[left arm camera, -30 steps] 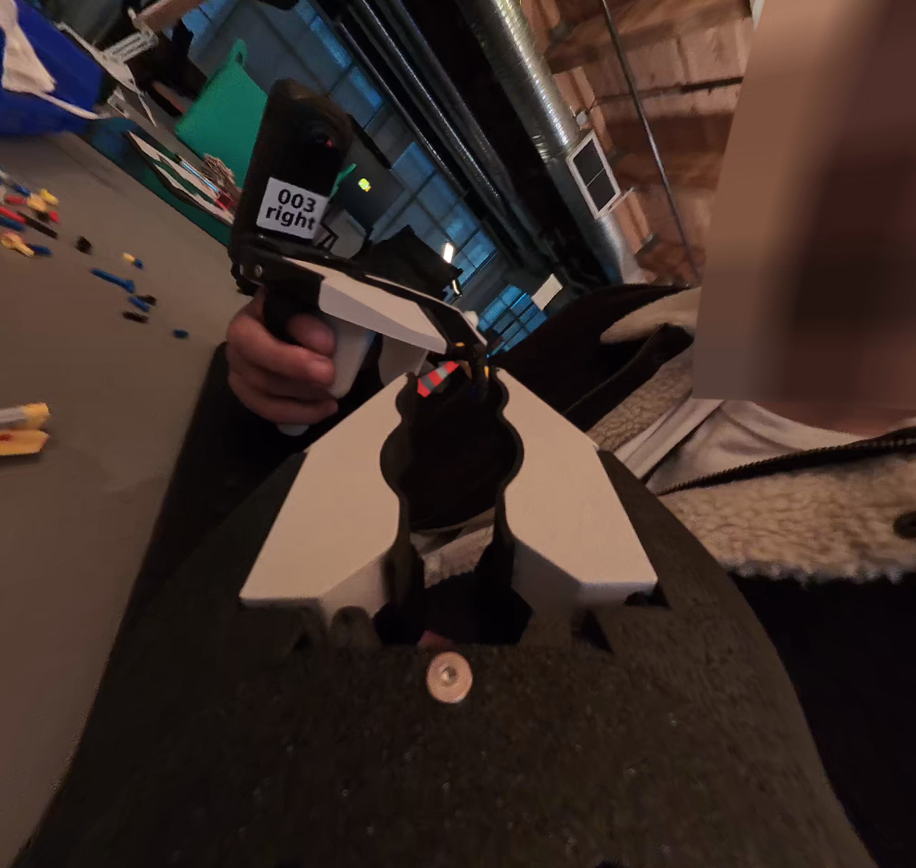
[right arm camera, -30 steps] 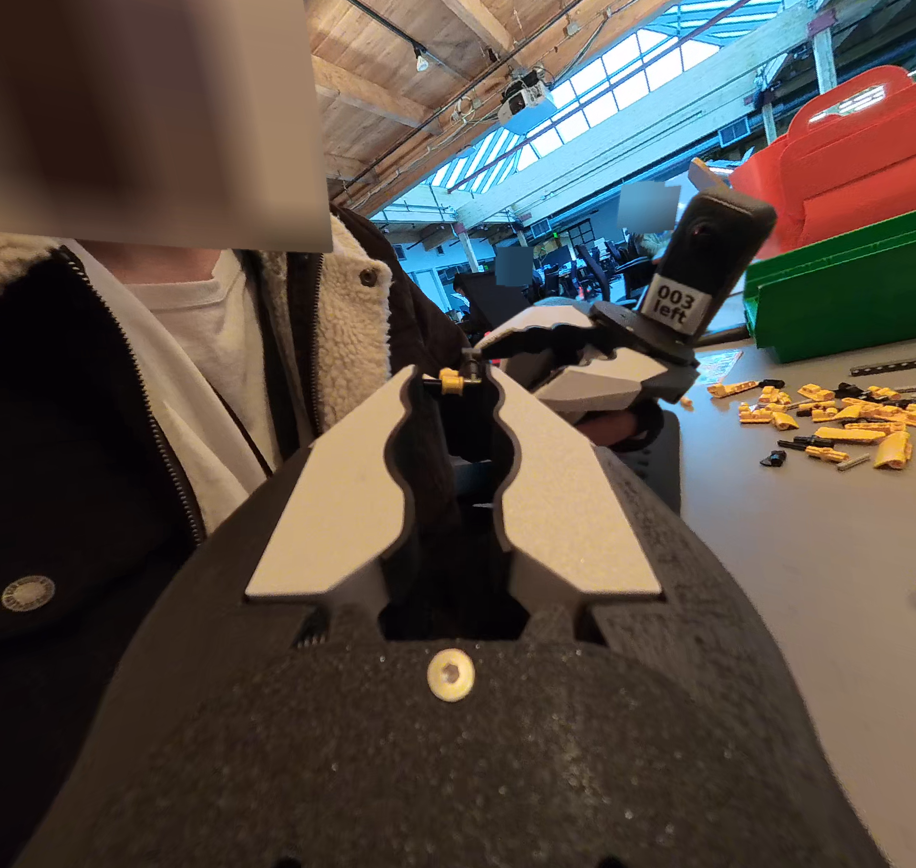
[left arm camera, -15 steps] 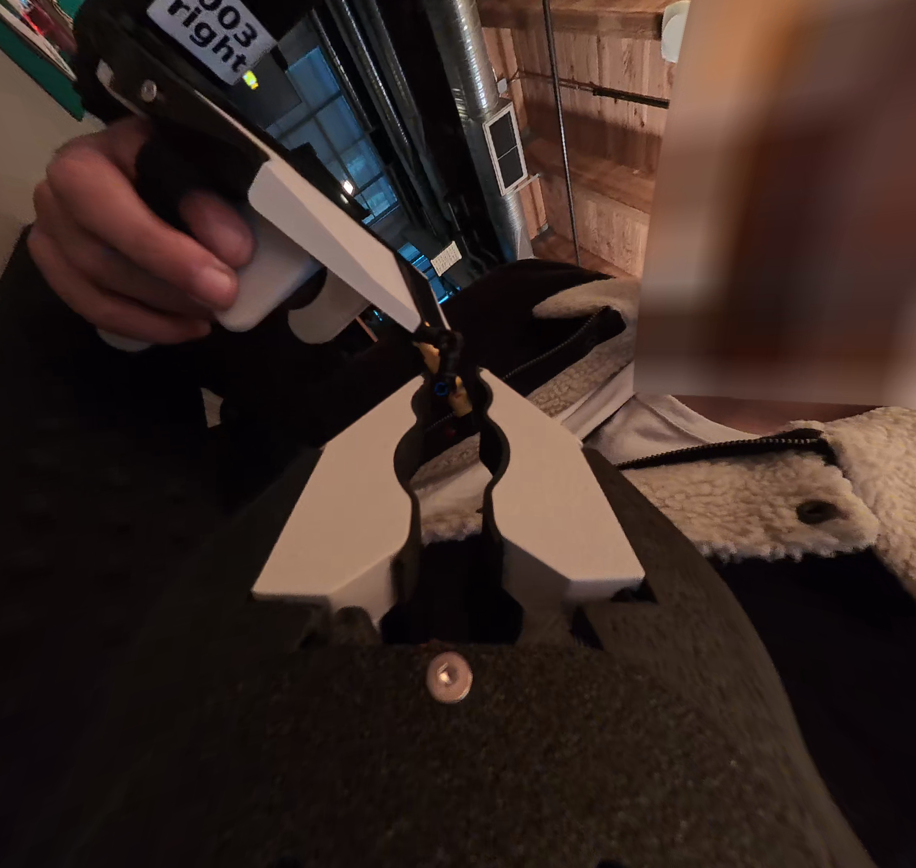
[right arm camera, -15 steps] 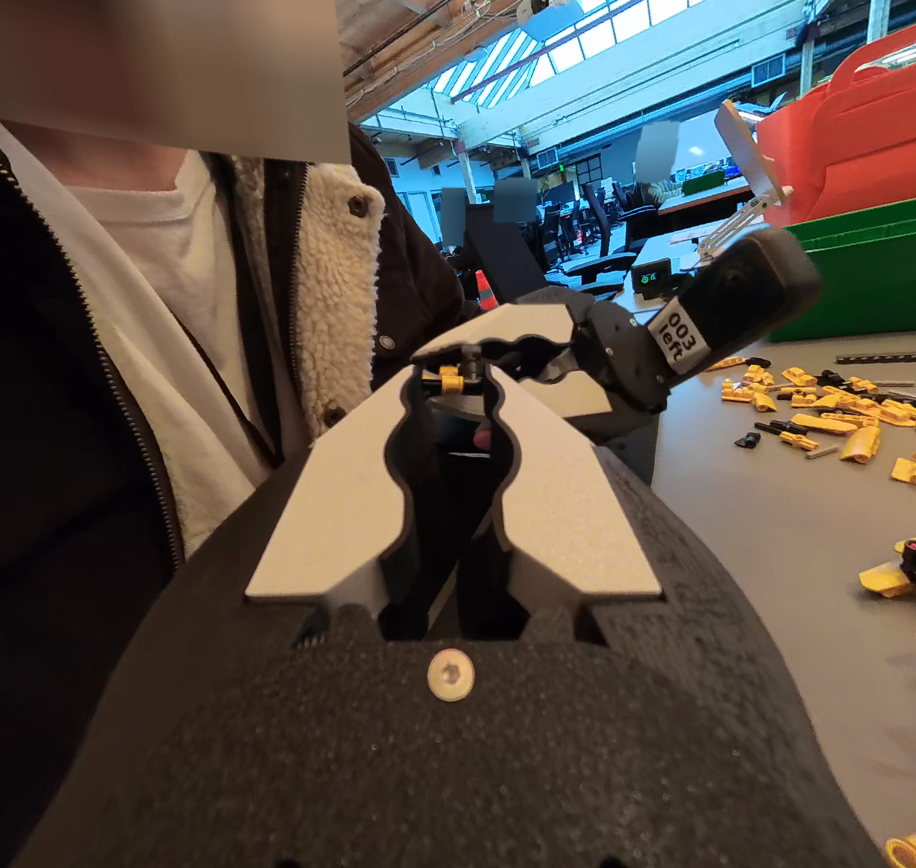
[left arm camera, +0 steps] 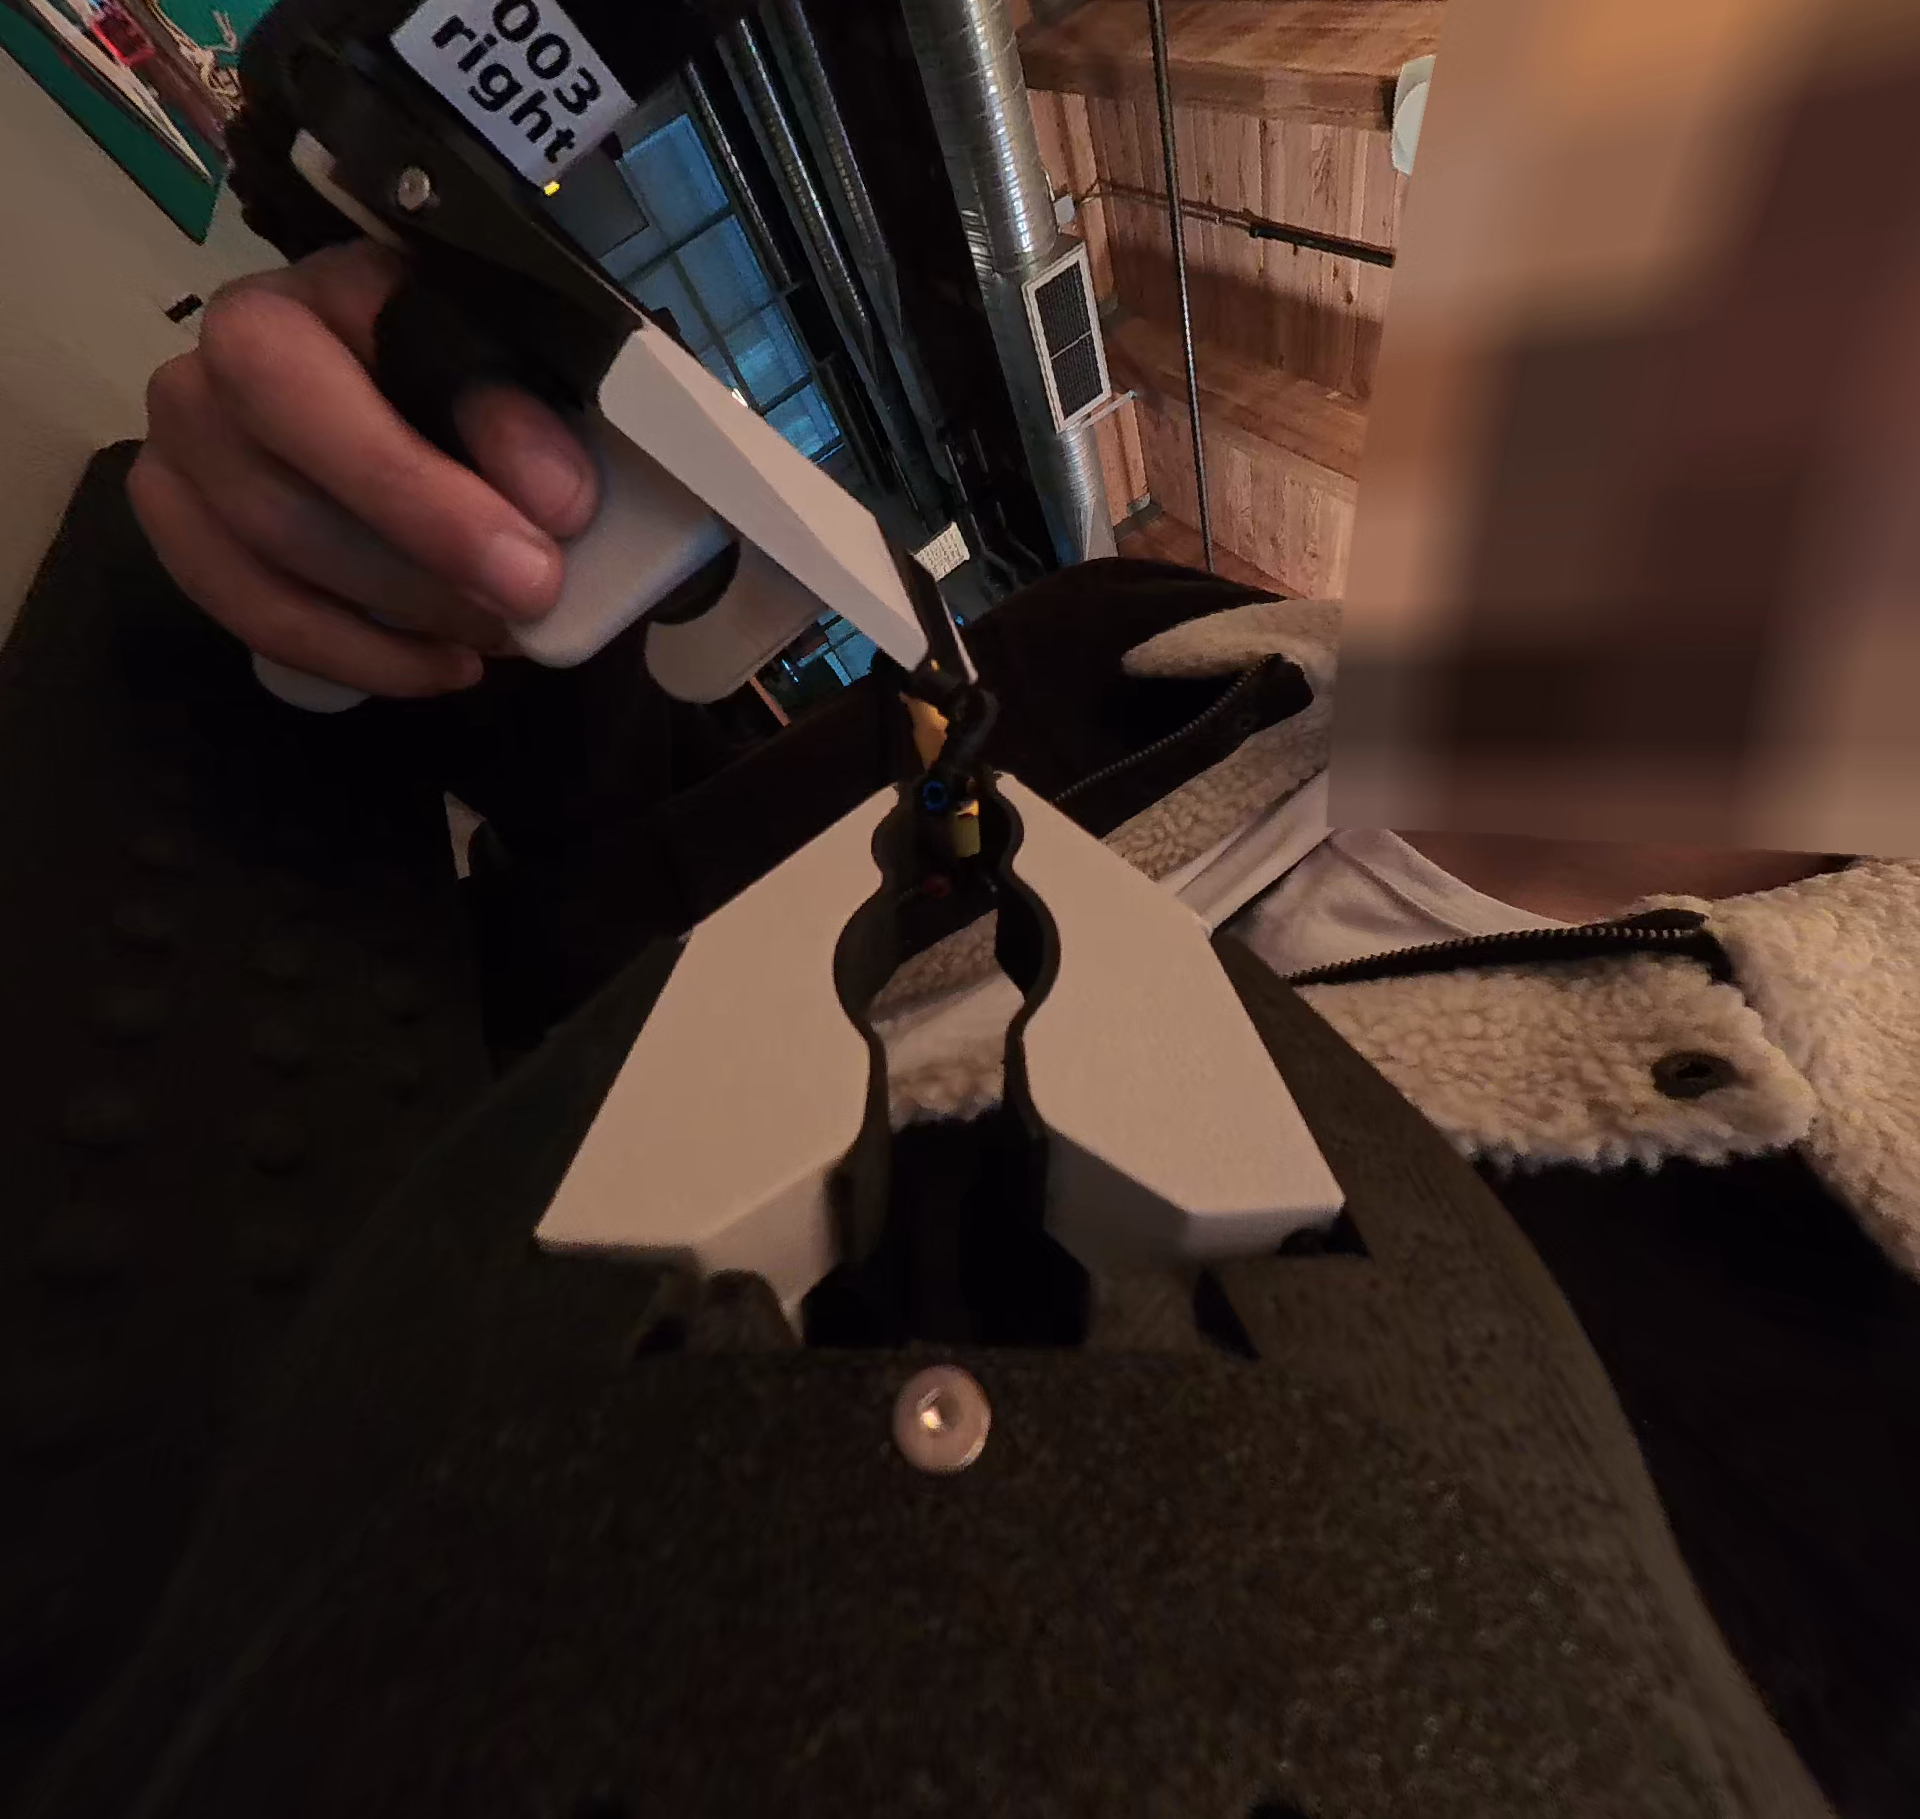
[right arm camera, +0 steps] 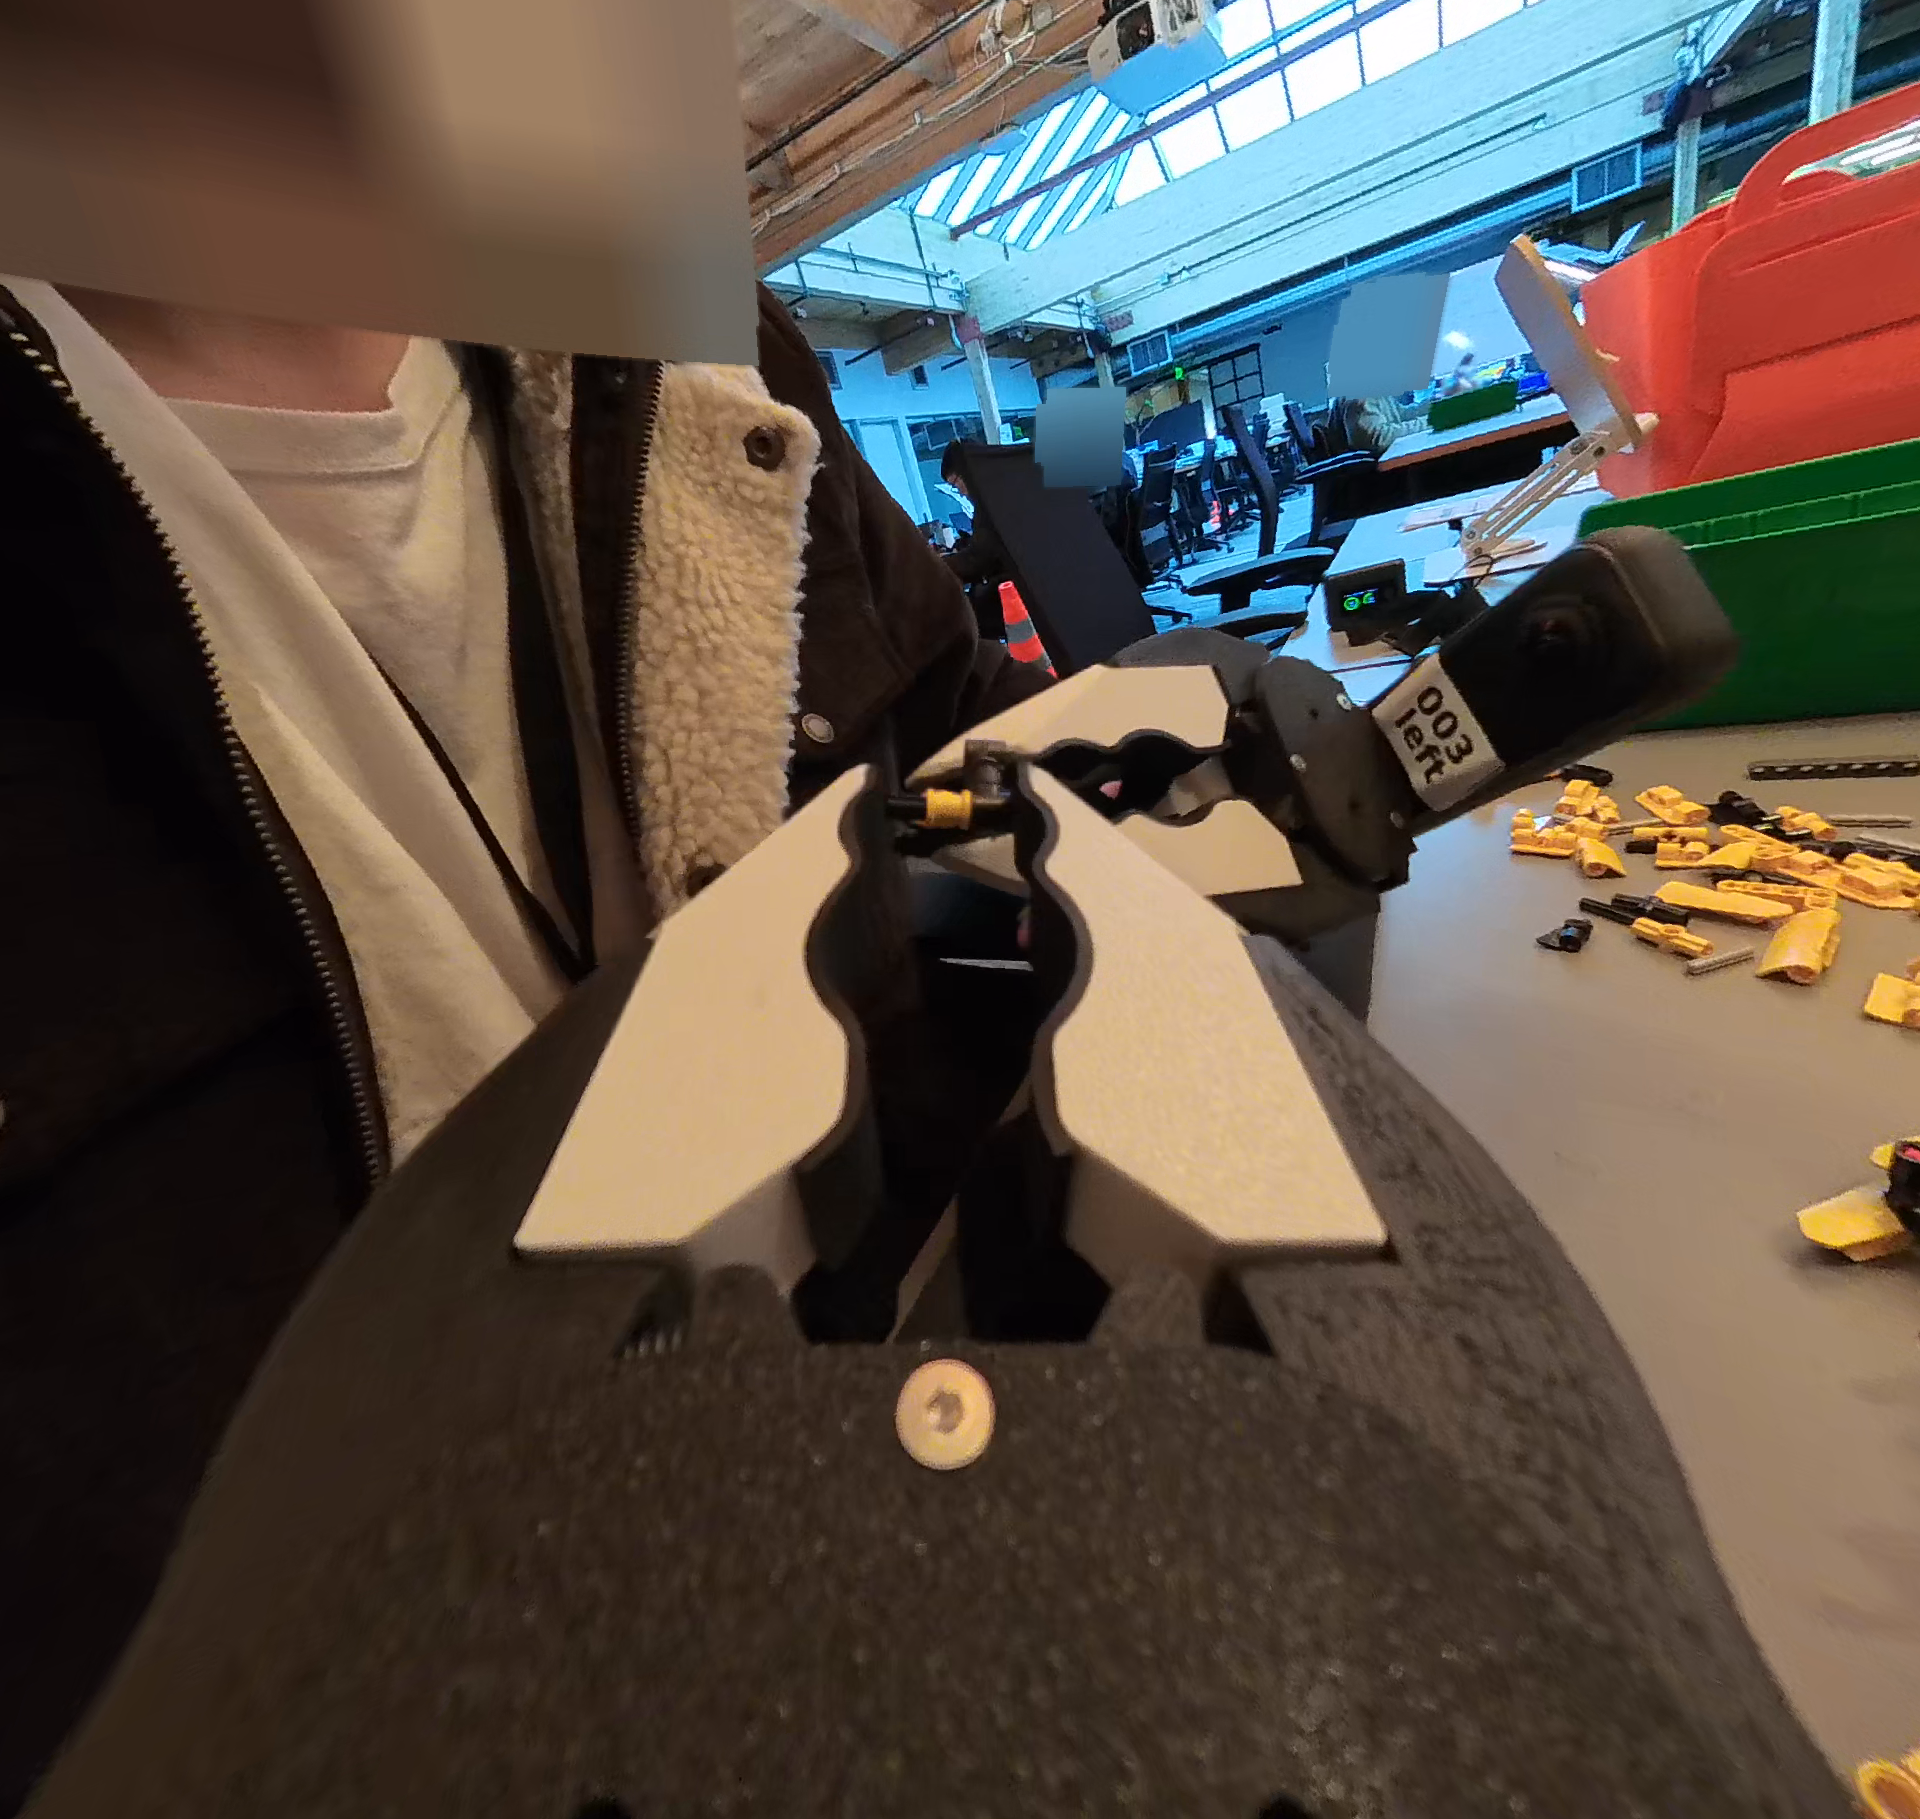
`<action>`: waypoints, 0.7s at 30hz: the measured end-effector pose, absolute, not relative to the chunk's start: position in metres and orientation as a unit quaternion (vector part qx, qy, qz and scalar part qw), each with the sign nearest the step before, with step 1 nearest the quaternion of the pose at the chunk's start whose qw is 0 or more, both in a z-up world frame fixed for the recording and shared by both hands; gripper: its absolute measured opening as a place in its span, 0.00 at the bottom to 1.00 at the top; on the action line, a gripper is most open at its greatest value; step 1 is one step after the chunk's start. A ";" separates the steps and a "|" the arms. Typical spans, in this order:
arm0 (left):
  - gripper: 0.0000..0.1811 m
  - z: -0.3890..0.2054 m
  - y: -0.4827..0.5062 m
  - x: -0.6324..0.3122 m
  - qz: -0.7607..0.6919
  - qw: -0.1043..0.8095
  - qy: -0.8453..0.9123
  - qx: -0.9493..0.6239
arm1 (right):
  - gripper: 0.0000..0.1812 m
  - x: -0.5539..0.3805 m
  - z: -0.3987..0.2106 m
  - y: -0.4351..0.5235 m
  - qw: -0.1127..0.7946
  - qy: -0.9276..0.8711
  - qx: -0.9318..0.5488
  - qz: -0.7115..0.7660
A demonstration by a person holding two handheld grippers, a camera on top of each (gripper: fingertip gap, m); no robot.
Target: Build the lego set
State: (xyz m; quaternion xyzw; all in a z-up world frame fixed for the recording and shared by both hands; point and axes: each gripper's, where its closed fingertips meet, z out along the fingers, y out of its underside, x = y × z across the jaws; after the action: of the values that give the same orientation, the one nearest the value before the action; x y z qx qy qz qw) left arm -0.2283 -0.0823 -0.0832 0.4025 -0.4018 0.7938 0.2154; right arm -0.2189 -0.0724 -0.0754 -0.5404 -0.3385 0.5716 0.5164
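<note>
While the left tongs (left arm camera: 948, 813) pinch a small lego piece (left arm camera: 961, 834) at chest height, hold them steady. From the right view, the right tongs (right arm camera: 951, 803), clamped on a yellow-and-black pin (right arm camera: 943, 809), should push straight, aligned; spare parts (right arm camera: 1725, 876) lie on the tabletop (right arm camera: 1558, 1094).

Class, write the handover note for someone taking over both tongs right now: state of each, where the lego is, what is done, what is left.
Left tongs: shut on a small lego assembly, black with yellow and blue bits, held in the air in front of the person's jacket.
Right tongs: shut on a yellow-and-black pin, its tip meeting the left tongs' tips.
Loose pieces, mostly yellow with some black, lie on the grey table, near a green bin.
Done: both parts picked up and brought together.
Left: whether the pin is seated cannot be seen; press it home, then build on from the pile.
</note>
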 end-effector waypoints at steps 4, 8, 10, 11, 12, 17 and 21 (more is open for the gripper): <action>0.06 -0.083 -0.086 -0.229 0.791 0.222 -0.407 0.400 | 0.12 -0.219 -0.076 -0.072 0.519 -0.343 -0.540 0.567; 0.05 -0.087 -0.085 -0.226 0.785 0.213 -0.410 0.413 | 0.12 -0.214 -0.075 -0.063 0.535 -0.320 -0.547 0.559; 0.05 -0.089 -0.071 -0.218 0.781 0.190 -0.402 0.438 | 0.17 -0.198 -0.074 -0.041 0.579 -0.273 -0.570 0.516; 0.05 -0.090 -0.060 -0.213 0.780 0.173 -0.396 0.452 | 0.21 -0.185 -0.075 -0.027 0.604 -0.237 -0.584 0.488; 0.05 -0.091 -0.046 -0.209 0.781 0.156 -0.385 0.466 | 0.22 -0.171 -0.077 -0.016 0.620 -0.206 -0.598 0.464; 0.05 -0.110 0.053 -0.187 0.796 0.092 -0.265 0.536 | 0.20 -0.132 -0.089 0.008 0.666 -0.132 -0.647 0.348; 0.05 -0.117 0.089 -0.187 0.818 0.082 -0.198 0.534 | 0.19 -0.115 -0.103 0.019 0.674 -0.103 -0.684 0.261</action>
State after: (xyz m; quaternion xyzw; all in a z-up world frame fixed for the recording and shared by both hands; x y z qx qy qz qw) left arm -0.1873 0.0889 -0.1168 0.5337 -0.1980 0.8180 0.0823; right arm -0.1151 0.0188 -0.1028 -0.6837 -0.1033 0.2611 0.6735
